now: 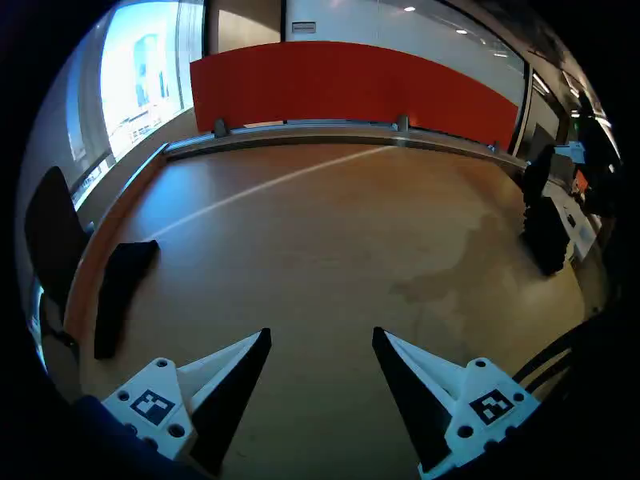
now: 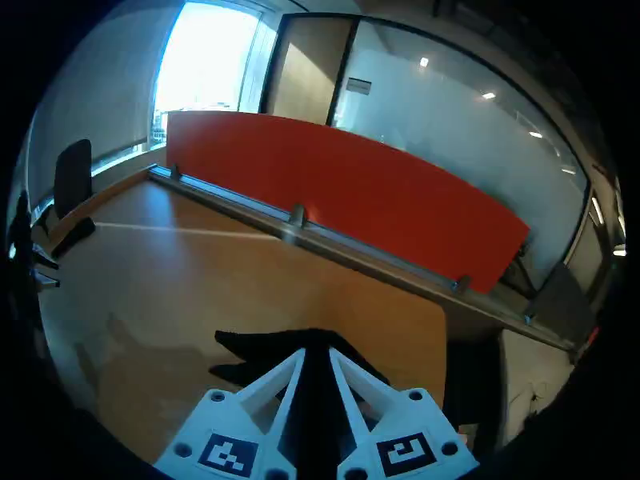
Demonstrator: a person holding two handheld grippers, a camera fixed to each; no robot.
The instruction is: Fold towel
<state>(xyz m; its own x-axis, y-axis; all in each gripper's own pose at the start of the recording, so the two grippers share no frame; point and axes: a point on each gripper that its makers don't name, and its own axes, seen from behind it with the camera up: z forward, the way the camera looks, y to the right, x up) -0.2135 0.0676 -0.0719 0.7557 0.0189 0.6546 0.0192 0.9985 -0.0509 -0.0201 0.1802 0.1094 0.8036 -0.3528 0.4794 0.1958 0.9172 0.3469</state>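
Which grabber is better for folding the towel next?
Right. The right gripper seems to pinch the dark towel between its fingers, while the left gripper is open above the wooden table, holding nothing.

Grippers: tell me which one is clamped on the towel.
The right gripper: it is closed on the black towel, whereas the left gripper stands wide open above the wooden table.
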